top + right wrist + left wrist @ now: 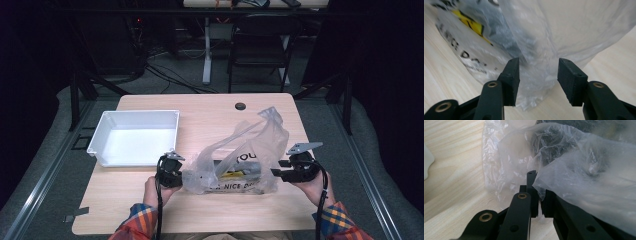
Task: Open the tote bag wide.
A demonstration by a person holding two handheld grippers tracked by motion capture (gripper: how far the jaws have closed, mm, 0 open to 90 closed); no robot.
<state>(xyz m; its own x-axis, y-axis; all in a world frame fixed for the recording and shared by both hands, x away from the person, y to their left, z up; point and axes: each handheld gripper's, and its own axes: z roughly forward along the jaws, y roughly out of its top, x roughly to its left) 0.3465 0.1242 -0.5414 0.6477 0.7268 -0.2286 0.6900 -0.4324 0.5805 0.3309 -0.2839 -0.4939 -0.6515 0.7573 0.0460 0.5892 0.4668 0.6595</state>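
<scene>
Clear, crinkled plastic takes up the near middle of the pale wooden bench (pixel 210 120): a thin bag (pixel 235 165) printed with black letters and a yellow mark, lying on its side with its loose mouth rising toward the far edge. Something dark and boxy lies inside it (the film blurs what it is).

The left tongs (pixel 181 175) sit at the bag's left end, held by the person's left hand (pixel 152 192). In the left gripper view the jaws stand nearly together with a fold of the film pinched between them, and more of the bag (pixel 579 170) drapes over the right jaw.

The right tongs (pixel 276 172) are at the bag's right end, in the right hand (pixel 314 186). In the right gripper view their jaws stand apart, the bag's (pixel 536 37) plastic bulging between them but gripped by neither pad.

A white bin (pixel 135 137) stands on the bench's left side, just beyond the left tongs.
</scene>
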